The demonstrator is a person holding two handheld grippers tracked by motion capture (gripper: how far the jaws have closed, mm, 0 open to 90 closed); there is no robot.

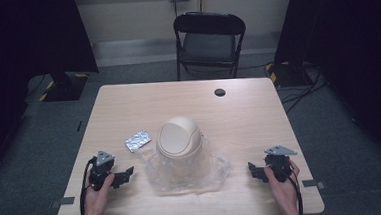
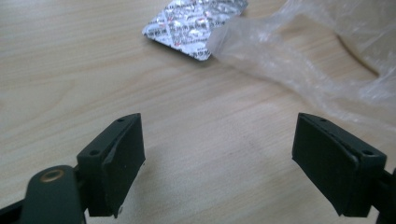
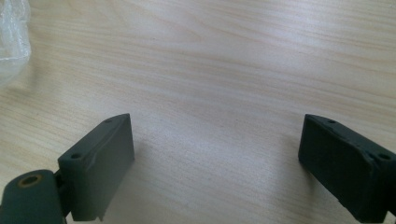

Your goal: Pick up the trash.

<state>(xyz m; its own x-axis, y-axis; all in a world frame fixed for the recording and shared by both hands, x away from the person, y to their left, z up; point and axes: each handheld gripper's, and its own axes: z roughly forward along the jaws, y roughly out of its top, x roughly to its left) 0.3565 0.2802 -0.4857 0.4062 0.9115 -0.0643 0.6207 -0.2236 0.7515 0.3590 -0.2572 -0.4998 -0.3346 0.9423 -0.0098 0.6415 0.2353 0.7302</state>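
Resting beige bin (image 1: 179,136) on crumpled plastic (image 1: 190,175)

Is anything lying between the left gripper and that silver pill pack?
Nothing visible: bare table lies between the open left gripper and the pill pack. The clear plastic bag touches the pack's far corner, off to one side.

A beige domed bin with a swing lid (image 1: 179,135) stands upright near the middle of the worktop (image 1: 238,109), resting on a crumpled clear plastic bag (image 1: 192,175) that spreads toward the near edge. Just left of it lies a flat silver foil blister pack (image 1: 138,140), its corner touching the plastic.
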